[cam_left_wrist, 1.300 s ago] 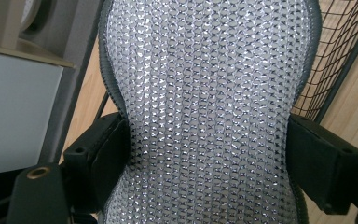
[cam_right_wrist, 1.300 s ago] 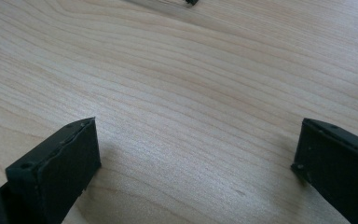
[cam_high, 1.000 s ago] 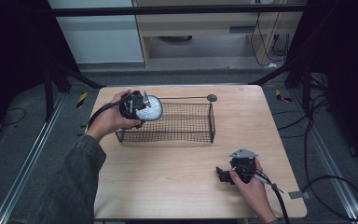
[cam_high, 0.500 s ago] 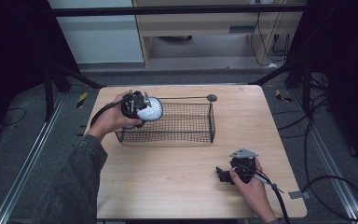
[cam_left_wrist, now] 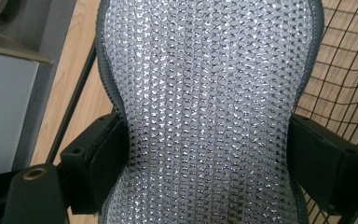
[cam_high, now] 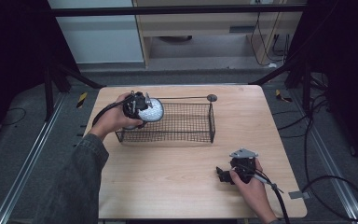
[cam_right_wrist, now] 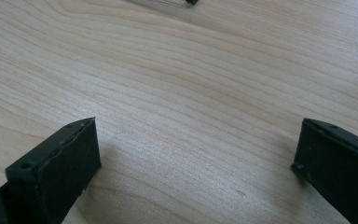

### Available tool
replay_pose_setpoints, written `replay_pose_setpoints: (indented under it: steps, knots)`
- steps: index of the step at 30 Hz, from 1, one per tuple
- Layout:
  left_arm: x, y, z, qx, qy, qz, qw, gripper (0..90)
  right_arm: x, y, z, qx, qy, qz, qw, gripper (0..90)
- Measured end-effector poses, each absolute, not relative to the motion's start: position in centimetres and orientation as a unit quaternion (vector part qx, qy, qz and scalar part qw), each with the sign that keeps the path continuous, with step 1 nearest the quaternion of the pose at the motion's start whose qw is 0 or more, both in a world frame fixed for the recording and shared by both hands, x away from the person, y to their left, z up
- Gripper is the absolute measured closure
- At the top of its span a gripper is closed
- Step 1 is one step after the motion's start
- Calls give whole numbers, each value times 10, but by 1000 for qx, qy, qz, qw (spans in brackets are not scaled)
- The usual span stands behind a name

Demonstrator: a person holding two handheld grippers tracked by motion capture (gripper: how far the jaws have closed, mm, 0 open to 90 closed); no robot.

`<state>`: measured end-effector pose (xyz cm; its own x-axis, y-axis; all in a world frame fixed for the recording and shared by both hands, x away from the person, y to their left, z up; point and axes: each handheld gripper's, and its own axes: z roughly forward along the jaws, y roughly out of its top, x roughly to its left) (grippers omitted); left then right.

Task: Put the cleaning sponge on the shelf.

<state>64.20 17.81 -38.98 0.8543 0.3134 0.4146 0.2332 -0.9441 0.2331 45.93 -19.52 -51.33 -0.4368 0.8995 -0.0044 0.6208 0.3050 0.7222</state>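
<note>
Left gripper [cam_high: 142,108] clamps the silver mesh pouch [cam_left_wrist: 205,112], jaws just easing (right gripper [cam_right_wrist: 196,172] gapes).

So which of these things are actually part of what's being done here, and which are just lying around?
In use:
- silver mesh pad, pinched in the left tongs, whose jaws have just been easing open
- wire basket, right under the pad

Lying about or idle:
- right tongs, open and holding nothing, resting on the table
- yellow-and-black bits on the floor
</note>
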Motion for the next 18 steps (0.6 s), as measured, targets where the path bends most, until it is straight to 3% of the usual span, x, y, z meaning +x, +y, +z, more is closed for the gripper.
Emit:
replay_pose_setpoints:
  steps: [8, 18]
  knots:
    - [643, 177, -391, 960, 149, 219, 93, 141, 459, -195, -513, 487, 780, 331, 211, 4]
    - [645, 184, -392, 957, 177, 201, 114, 55, 459, -195, -513, 487, 780, 331, 211, 4]
